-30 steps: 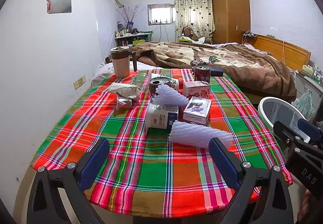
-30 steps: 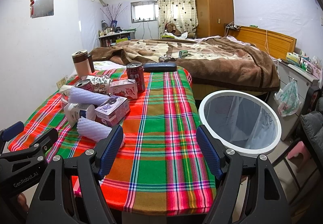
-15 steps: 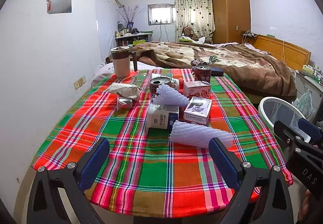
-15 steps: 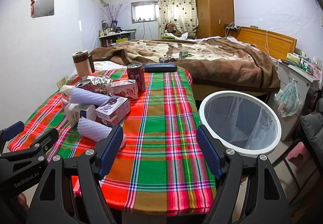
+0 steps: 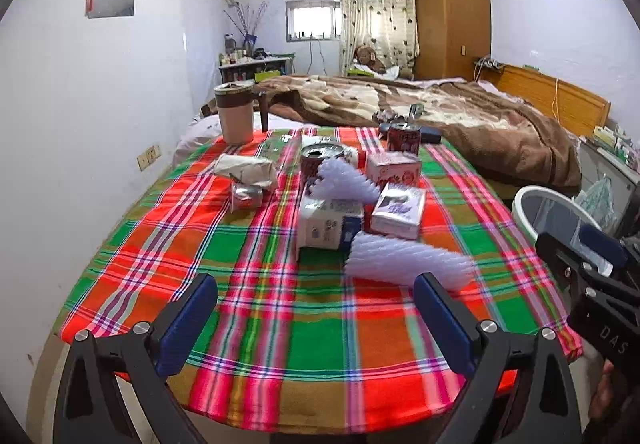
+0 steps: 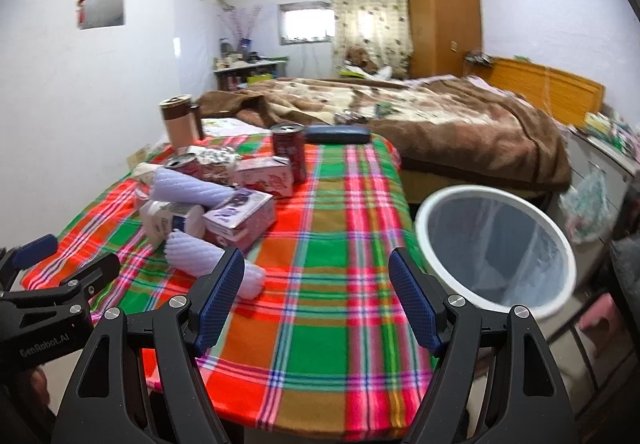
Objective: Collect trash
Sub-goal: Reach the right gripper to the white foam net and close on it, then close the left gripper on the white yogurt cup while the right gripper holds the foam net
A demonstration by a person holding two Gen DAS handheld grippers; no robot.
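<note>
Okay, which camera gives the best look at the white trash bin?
The right wrist view: the white trash bin shows its whole rim and lined inside. The left wrist view catches only part of its rim, behind the right gripper.

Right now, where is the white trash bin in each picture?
Left wrist view: the white trash bin peeks in at the right edge, beside the table, behind the right tongs.
Right wrist view: it sits big at centre right, just past the plaid tablecloth's right edge.
Shared landmark: the near ribbed foam sleeve.
</note>
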